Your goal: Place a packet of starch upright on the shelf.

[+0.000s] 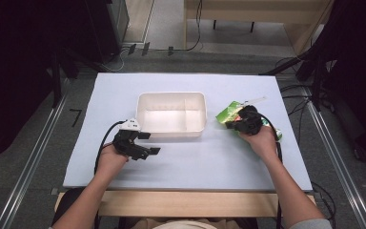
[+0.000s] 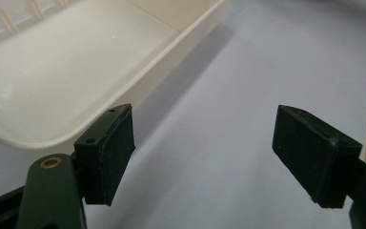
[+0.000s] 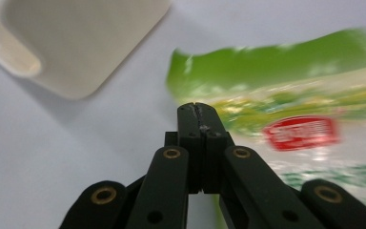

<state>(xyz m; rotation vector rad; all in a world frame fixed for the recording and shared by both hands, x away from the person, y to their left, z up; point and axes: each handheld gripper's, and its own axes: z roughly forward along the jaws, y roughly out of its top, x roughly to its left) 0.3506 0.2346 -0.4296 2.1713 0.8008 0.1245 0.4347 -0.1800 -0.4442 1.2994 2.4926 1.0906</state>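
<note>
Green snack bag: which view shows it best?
The right gripper view: the green snack bag is close, its red label readable as a patch, though blurred, with the right gripper shut at its edge. In the high view the bag is small and partly hidden by that gripper.

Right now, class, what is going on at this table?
A person sits at a pale blue table with a hand-held gripper in each hand. The right hand-held gripper has its jaws pressed together at the edge of a green snack bag, which lies to the right of a white tray. Whether they pinch the bag is unclear. The left hand-held gripper waits open beside the tray's near corner, holding nothing. The tray looks empty.
</note>
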